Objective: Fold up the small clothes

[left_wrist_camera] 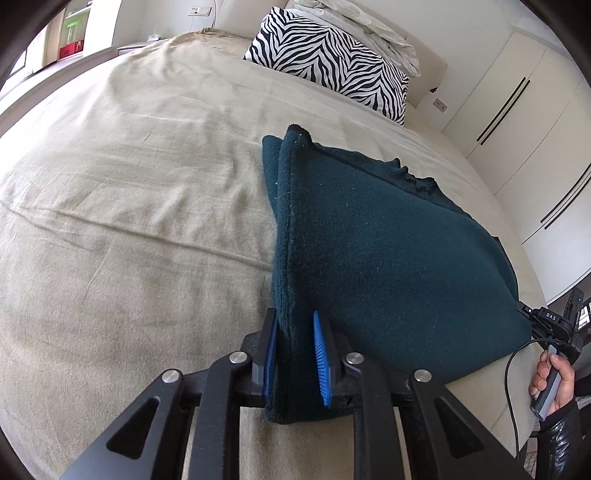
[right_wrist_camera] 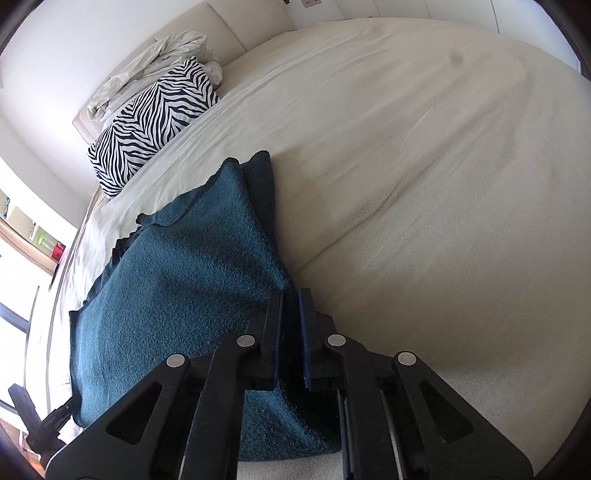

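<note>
Sweater [left_wrist_camera: 388, 251] in dark teal fuzzy knit, folded, lying on the beige bed sheet [left_wrist_camera: 129, 203].
Left gripper [left_wrist_camera: 295, 354] and right gripper [right_wrist_camera: 291, 339] each pinch 1 near corner between narrow blue pads.

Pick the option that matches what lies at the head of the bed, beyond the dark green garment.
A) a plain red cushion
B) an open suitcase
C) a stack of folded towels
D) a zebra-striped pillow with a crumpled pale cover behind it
D: a zebra-striped pillow lies beyond the dark green garment on the bed, with a crumpled pale cover bunched behind it.
</note>
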`<state>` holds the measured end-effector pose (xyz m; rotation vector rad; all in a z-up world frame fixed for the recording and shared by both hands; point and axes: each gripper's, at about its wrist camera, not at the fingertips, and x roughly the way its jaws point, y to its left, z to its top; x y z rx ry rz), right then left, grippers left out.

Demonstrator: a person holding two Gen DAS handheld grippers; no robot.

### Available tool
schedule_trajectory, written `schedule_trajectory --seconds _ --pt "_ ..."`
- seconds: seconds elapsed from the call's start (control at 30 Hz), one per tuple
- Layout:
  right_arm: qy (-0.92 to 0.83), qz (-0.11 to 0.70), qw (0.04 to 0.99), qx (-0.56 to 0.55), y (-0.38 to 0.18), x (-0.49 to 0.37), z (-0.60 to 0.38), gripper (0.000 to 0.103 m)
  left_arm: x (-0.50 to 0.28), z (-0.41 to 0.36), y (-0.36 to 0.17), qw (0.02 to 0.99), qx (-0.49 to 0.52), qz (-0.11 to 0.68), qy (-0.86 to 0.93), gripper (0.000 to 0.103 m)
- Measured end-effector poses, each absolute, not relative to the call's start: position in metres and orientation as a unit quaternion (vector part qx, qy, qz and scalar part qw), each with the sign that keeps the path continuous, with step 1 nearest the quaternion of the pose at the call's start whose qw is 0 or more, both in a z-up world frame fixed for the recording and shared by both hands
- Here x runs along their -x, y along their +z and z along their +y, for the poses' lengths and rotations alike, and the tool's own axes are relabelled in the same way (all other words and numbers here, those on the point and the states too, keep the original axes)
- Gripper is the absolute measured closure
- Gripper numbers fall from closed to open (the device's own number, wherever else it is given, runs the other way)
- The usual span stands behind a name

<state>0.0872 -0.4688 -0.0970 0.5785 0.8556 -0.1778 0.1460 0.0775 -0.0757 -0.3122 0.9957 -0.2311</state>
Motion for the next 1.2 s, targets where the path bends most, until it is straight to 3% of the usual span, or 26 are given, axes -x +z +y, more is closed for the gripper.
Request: schedule_trajectory --seconds 0.03,0.1,0.13,0.23,0.4,0.53,0.7,0.83,0.93,0.97,1.0,1.2 --pt "-0.077 0.406 0.868 -0.276 -0.092 -0.084 -0.467 0.081 -0.144 0.078 -0.075 0.861 0.152 0.473 -0.111 0.084" --pt "-0.073 0.395 0.874 -0.275 -0.085 -0.074 -0.464 0.049 -0.142 0.078 -0.076 0.861 0.155 0.472 -0.111 0.082" --pt "-0.075 0.389 0.878 -0.269 -0.082 -0.069 -0.461 0.045 -0.141 0.078 -0.077 0.861 0.152 0.473 -0.109 0.082" --pt "-0.061 0.411 0.877 -0.242 -0.086 -0.063 -0.451 0.044 -0.139 0.077 -0.079 0.863 0.141 0.475 -0.101 0.089" --pt "-0.079 0.433 0.876 -0.196 -0.093 -0.052 -0.441 0.079 -0.135 0.076 -0.077 0.864 0.134 0.476 -0.094 0.094" --pt "-0.092 0.435 0.875 -0.194 -0.092 -0.043 -0.444 0.091 -0.133 0.078 -0.08 0.863 0.133 0.478 -0.094 0.095" --pt "-0.09 0.463 0.858 -0.203 -0.096 -0.041 -0.453 0.091 -0.133 0.081 -0.082 0.86 0.138 0.48 -0.099 0.095" --pt "-0.085 0.45 0.862 -0.218 -0.07 -0.045 -0.466 0.082 -0.132 0.087 -0.085 0.86 0.145 0.476 -0.112 0.094" --pt "-0.064 0.392 0.883 -0.25 -0.04 -0.059 -0.481 0.065 -0.133 0.088 -0.089 0.862 0.15 0.471 -0.114 0.092" --pt "-0.055 0.377 0.889 -0.255 -0.032 -0.069 -0.483 0.048 -0.132 0.089 -0.09 0.863 0.15 0.468 -0.115 0.092" --pt "-0.042 0.363 0.896 -0.253 -0.025 -0.083 -0.484 0.046 -0.132 0.088 -0.091 0.864 0.149 0.466 -0.116 0.092" --pt "-0.011 0.399 0.889 -0.225 -0.031 -0.19 -0.473 0.049 -0.129 0.092 -0.094 0.868 0.16 0.454 -0.122 0.092"
